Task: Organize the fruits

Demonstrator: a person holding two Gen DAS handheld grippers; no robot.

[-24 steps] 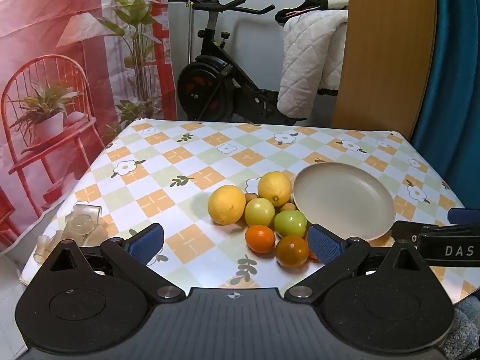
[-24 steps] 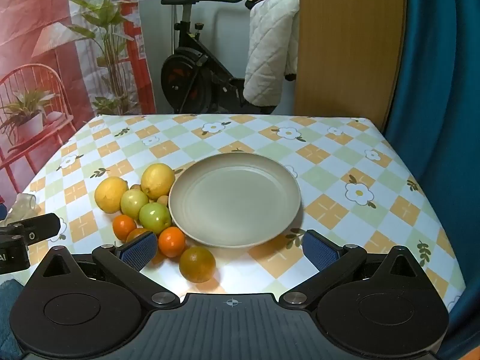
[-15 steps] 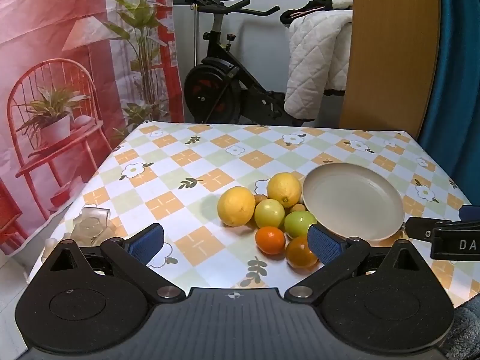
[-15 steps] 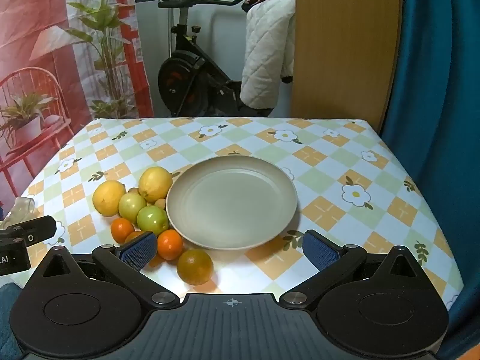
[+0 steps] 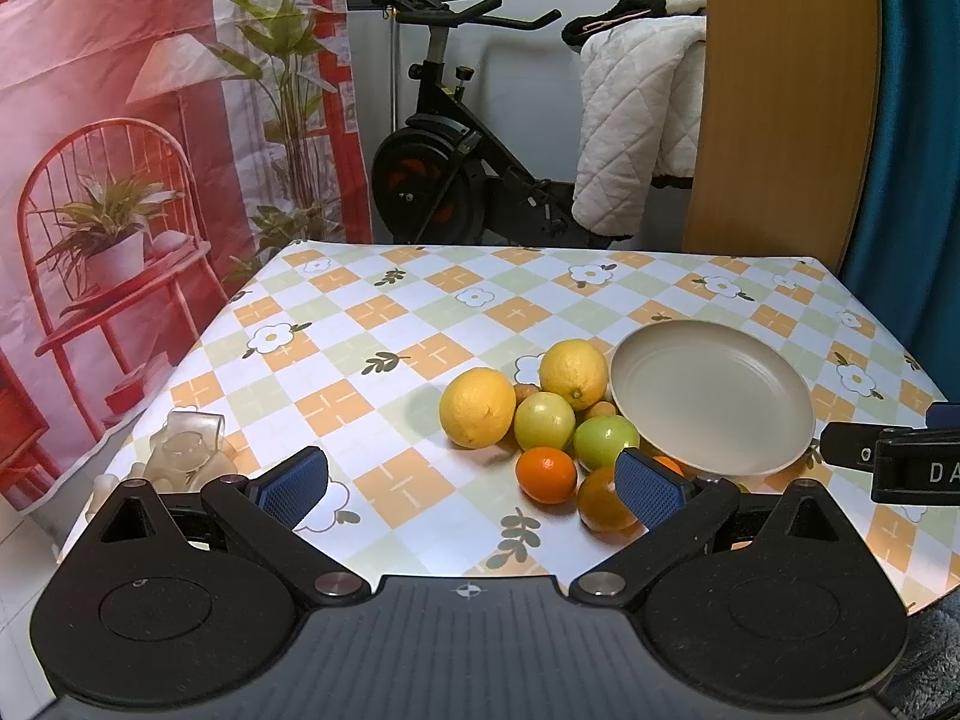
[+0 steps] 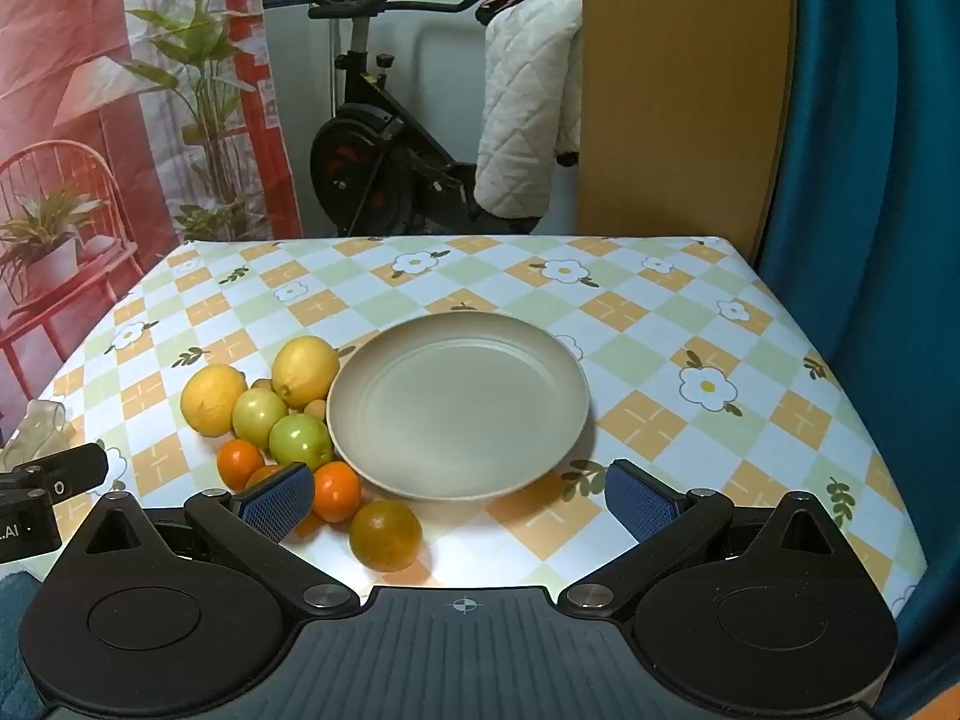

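Ahead of both grippers, fruit pile (image 5: 555, 420) beside plate (image 6: 459, 405); jaws fully open, holding nothing.

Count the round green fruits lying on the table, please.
2. The paler yellow-green fruit lies between the two yellow lemons; the greener fruit lies nearer the camera, against the beige plate's rim. More could hide behind the pile.

Both tools pulled back from fruit pile (image 5: 552, 432), higher.
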